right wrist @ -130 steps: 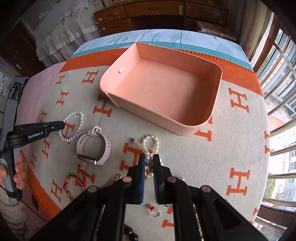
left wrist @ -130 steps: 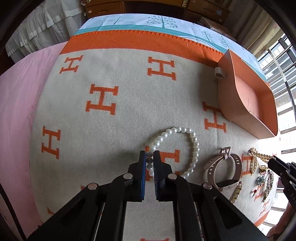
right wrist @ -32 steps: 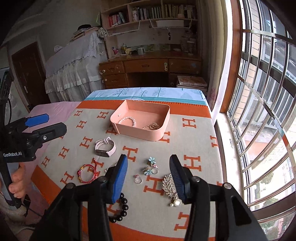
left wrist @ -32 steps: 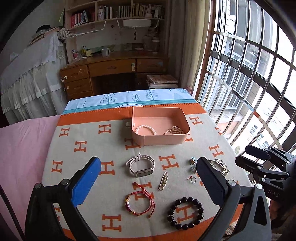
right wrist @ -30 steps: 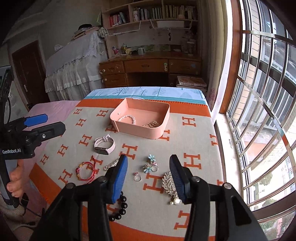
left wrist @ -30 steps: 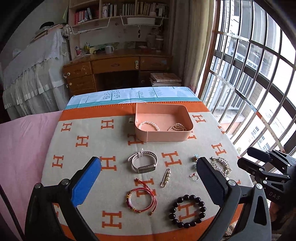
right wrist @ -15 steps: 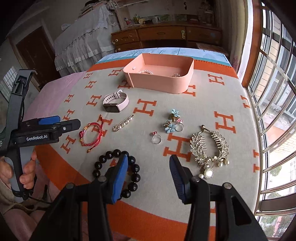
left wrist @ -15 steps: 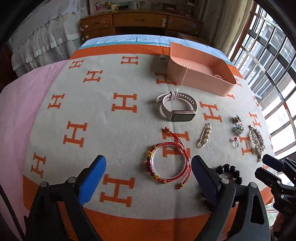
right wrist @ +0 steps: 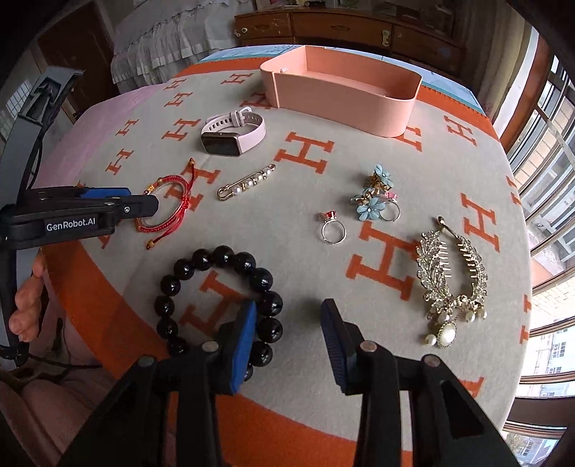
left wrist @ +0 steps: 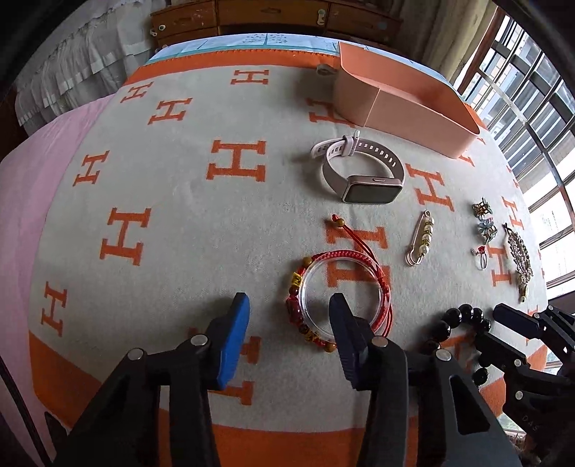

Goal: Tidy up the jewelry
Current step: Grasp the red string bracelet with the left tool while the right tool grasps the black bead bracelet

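My left gripper [left wrist: 287,309] is open, low over the red cord bracelet [left wrist: 341,287]; its right finger sits inside the ring and the left one outside the beaded edge. It also shows in the right wrist view [right wrist: 136,204] at that bracelet [right wrist: 169,208]. My right gripper [right wrist: 289,316] is open, its left finger over the right side of the black bead bracelet [right wrist: 219,298], which also shows in the left wrist view [left wrist: 452,327]. The pink tray [right wrist: 345,97] stands at the back.
On the H-patterned blanket [right wrist: 305,151] lie a pink smartwatch [right wrist: 233,133], a pearl pin [right wrist: 248,183], a ring [right wrist: 332,228], blue flower earrings [right wrist: 375,195] and a gold leaf hair comb [right wrist: 449,276]. A wooden dresser [right wrist: 341,25] stands behind; windows are at right.
Both grippers have come down and forward from high above the bed to just over the blanket. The left jaws have narrowed around the red bracelet's edge; the right has reached the black beads.
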Action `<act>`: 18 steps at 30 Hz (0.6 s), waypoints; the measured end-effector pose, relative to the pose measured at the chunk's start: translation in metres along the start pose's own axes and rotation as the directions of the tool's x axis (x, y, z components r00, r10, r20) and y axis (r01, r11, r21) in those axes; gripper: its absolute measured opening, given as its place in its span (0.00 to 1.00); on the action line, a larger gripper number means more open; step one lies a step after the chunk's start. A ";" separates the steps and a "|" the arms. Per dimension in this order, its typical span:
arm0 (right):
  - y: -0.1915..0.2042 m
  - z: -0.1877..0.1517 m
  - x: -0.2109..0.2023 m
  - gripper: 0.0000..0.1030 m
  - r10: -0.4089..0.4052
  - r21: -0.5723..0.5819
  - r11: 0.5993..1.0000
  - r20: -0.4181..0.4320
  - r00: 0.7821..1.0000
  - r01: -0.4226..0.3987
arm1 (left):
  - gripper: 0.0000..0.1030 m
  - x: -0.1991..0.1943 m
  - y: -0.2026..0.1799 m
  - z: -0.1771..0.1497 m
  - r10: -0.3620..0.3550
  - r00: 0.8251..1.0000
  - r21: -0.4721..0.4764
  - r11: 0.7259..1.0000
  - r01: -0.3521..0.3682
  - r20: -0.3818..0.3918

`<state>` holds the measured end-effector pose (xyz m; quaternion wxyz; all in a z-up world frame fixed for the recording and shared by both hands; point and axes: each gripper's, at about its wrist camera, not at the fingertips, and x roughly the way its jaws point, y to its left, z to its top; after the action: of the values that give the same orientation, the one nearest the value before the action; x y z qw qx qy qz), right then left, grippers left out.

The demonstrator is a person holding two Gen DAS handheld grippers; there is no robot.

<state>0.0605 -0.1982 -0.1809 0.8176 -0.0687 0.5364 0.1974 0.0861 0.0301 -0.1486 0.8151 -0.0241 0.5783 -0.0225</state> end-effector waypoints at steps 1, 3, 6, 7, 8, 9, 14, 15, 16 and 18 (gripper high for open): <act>0.001 0.000 0.000 0.34 -0.002 -0.008 1.000 0.000 1.000 0.002 | 0.39 0.000 0.000 0.001 0.006 1.000 0.001 1.000 -0.006 0.000; 0.003 0.000 0.001 0.31 -0.008 -0.026 1.000 0.005 1.000 0.008 | 0.33 0.001 -0.002 0.002 0.026 1.000 0.008 1.000 -0.026 0.002; 0.005 0.000 0.001 0.26 -0.015 -0.051 0.999 0.012 1.000 0.015 | 0.26 0.002 -0.007 0.006 0.049 0.999 0.033 0.998 -0.049 0.003; 0.005 0.000 0.001 0.23 -0.014 -0.055 0.998 0.014 1.000 0.015 | 0.23 0.002 -0.009 0.007 0.053 0.999 0.043 0.998 -0.053 0.003; 0.005 0.001 0.001 0.22 -0.012 -0.056 0.998 0.014 1.000 0.013 | 0.19 0.002 -0.011 0.008 0.056 0.998 0.052 0.997 -0.056 0.002; 0.004 0.002 0.002 0.19 -0.010 -0.056 0.998 0.013 1.000 0.010 | 0.18 0.002 -0.014 0.008 0.061 0.998 0.062 0.996 -0.061 0.003; 0.005 0.005 0.003 0.17 -0.012 -0.068 0.998 0.001 1.000 0.012 | 0.18 0.003 -0.020 0.015 0.076 0.997 0.099 0.992 -0.077 0.010; 0.006 0.006 0.004 0.17 -0.018 -0.076 0.997 -0.002 1.000 0.017 | 0.18 0.003 -0.020 0.015 0.075 0.997 0.105 0.992 -0.076 0.010; 0.006 0.006 0.004 0.16 -0.018 -0.076 0.997 -0.002 1.000 0.017 | 0.18 0.004 -0.019 0.016 0.072 0.997 0.108 0.992 -0.072 0.009; 0.006 0.007 0.005 0.15 -0.018 -0.077 0.997 -0.005 1.000 0.017 | 0.14 0.005 -0.019 0.019 0.055 0.998 0.115 0.992 -0.055 0.003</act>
<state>0.0656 -0.1889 -0.1814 0.8146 -0.1052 0.5301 0.2105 0.1055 0.0109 -0.1456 0.8153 0.0390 0.5768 -0.0331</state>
